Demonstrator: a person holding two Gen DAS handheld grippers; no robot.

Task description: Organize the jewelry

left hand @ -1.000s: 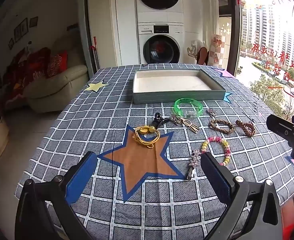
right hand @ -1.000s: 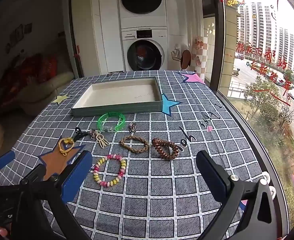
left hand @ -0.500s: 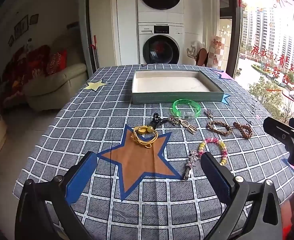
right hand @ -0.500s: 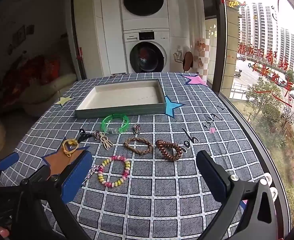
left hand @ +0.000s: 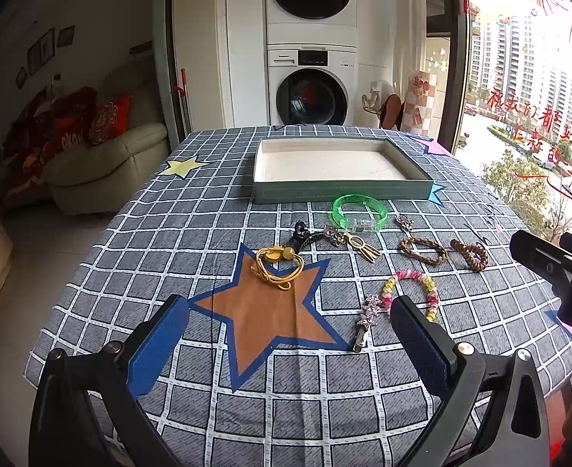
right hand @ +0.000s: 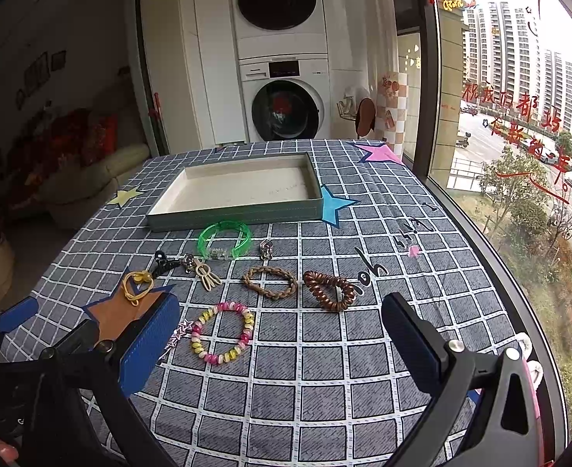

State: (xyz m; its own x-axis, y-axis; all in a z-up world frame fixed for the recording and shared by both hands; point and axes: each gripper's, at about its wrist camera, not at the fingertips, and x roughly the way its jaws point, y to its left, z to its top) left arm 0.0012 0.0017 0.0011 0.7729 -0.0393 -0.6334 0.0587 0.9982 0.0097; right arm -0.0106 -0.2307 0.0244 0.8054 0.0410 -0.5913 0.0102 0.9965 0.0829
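Checked cloth [left hand: 161, 233] covers your table, with the shallow tray [left hand: 340, 190] at its far side — nothing in it. Your left gripper [left hand: 286, 315] and right gripper [right hand: 282, 311] both hover spread wide, holding nothing. Between them and the tray lie the green bangle [right hand: 224, 238], beaded bracelet [right hand: 223, 332] and brown coil tie [right hand: 329, 290].

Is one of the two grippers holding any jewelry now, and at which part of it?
No. The left gripper and the right gripper are both open and empty; nothing is held.
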